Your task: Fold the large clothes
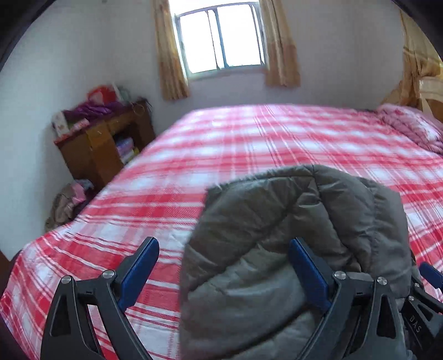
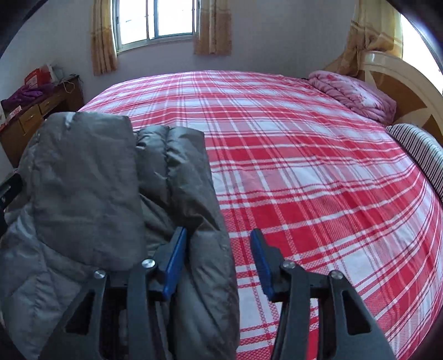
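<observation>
The left gripper (image 1: 224,265) is nearest in the left wrist view; its jaws stand wide apart and grasp nothing, and the grey padded jacket (image 1: 299,235) bulges up between them and toward 3 o'clock. In the right wrist view the right gripper (image 2: 218,257) has its jaws about half apart, with one thick fold of the jacket between them; I cannot tell if the pads really press on it. The jacket lies bundled at the near edge of the bed (image 2: 290,155), from 7 to 10 o'clock in this view, probably so that the person can reach its layers without leaning. It looks partly folded, with one flat panel laid on top, so I judge the folding is in its middle. Farther away, at 1 o'clock, a pink quilt (image 2: 357,94) rests beside the headboard (image 2: 401,91). At 10 o'clock a wooden cabinet (image 2: 30,116) stands against the wall, and the window (image 2: 155,19) is at 11 o'clock.
</observation>
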Motion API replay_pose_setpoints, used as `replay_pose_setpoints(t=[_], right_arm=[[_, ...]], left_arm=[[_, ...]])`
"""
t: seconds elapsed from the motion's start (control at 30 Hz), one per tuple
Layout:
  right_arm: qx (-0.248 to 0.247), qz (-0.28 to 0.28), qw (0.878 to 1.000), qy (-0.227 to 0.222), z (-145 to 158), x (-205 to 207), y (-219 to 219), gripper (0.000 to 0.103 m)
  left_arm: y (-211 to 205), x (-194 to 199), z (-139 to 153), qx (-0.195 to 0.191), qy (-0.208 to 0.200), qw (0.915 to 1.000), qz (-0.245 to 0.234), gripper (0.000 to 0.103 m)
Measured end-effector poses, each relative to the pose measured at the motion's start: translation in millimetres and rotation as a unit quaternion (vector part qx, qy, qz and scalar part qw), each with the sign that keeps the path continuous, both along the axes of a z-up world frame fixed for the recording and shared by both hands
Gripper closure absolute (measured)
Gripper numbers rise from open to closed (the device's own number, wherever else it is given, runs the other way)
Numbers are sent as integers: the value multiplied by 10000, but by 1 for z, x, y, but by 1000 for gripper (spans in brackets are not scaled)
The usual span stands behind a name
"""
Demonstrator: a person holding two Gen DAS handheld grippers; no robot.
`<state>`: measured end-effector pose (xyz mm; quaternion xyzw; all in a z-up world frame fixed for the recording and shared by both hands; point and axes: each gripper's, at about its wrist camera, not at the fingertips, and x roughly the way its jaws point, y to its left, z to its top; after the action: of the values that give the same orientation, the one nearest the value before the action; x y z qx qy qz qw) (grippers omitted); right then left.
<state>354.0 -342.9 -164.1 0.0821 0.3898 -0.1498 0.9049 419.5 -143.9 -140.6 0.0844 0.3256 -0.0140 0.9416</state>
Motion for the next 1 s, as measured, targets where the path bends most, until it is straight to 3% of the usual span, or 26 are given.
replay_pose_setpoints(t=[0.07, 0.3, 0.47, 0.57, 0.67, 0.73, 0.9, 1.0], right_arm=[[52, -13, 10000, -21, 0, -1, -1, 53], [-37, -187, 9996, -212, 36, -5, -18, 53], [-62, -251, 9984, -496, 76, -8, -26, 52], [165, 4, 9978, -646, 87, 1, -13, 52], [180, 241, 9968, -746, 80, 14, 3, 53], [96, 402, 9975, -567, 64, 23, 14, 53], [-207, 358, 9985, -356, 31, 25, 21, 53], [-150, 224, 9990, -363, 18, 18, 9, 53]], left_arm=[[-9, 1, -6, -45, 52, 9998, -173, 8], [-61, -15, -13, 595, -184, 9960, -646, 8], [-63, -18, -7, 432, -116, 9966, -692, 8], [-40, -19, 13, 223, -193, 9987, -412, 8], [-16, -17, 24, 221, -353, 9991, 34, 8], [1, -9, 23, 206, -314, 9989, 272, 8], [6, 5, -6, -54, 119, 9996, 239, 8], [-12, 2, -16, 145, 49, 9998, 151, 8]])
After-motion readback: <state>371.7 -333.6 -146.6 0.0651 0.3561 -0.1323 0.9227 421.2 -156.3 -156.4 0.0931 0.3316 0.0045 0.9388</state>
